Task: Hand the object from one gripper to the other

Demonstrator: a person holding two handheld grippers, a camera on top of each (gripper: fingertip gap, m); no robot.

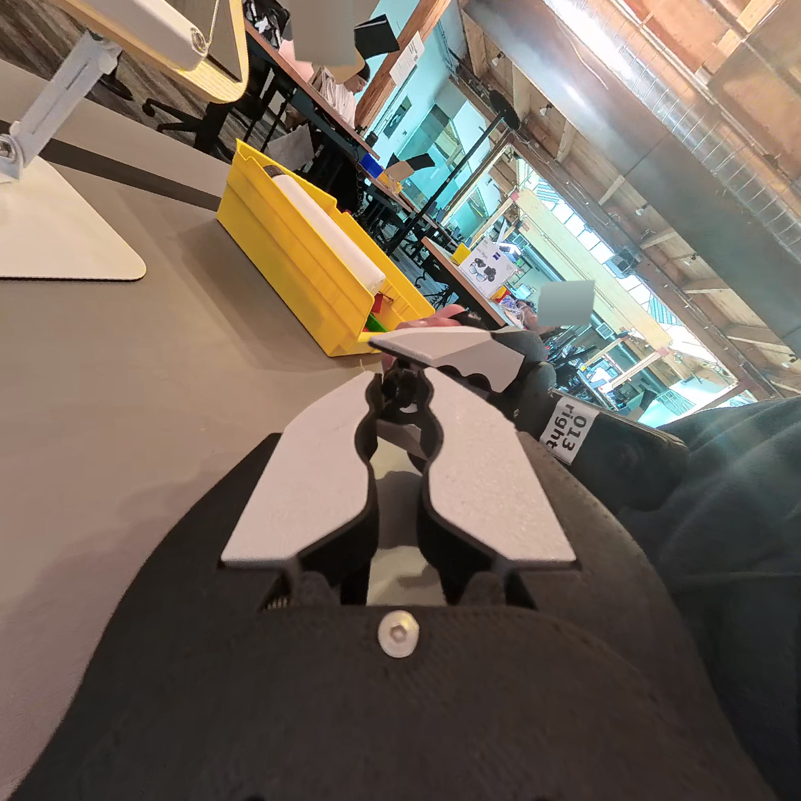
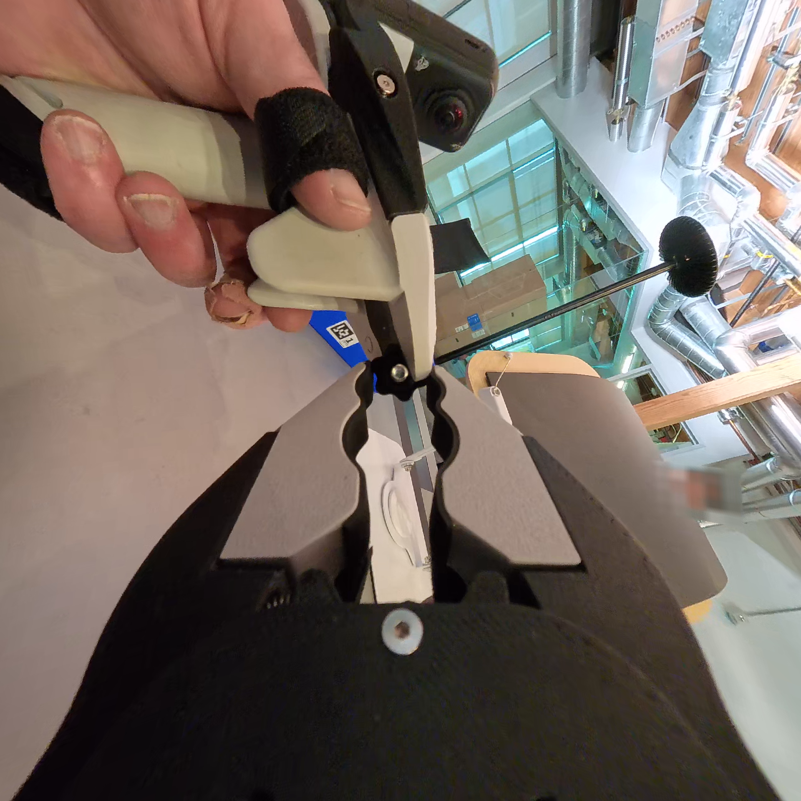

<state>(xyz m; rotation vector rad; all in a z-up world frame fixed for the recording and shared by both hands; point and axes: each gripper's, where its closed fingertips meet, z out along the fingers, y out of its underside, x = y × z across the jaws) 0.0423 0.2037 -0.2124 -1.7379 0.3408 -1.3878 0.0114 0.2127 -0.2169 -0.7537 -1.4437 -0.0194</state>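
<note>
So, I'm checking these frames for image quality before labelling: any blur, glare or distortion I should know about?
Left wrist view: fisheye bending and a tilted horizon, glare on the ceiling duct, small black knob sharp. Right wrist view: knob sharp, near hand slightly soft, windows bright.

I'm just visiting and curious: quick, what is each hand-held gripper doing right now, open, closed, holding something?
Left hand-held gripper: closed on the black knob.
Right hand-held gripper: closed on the same black knob, tips meeting the left's.
</note>
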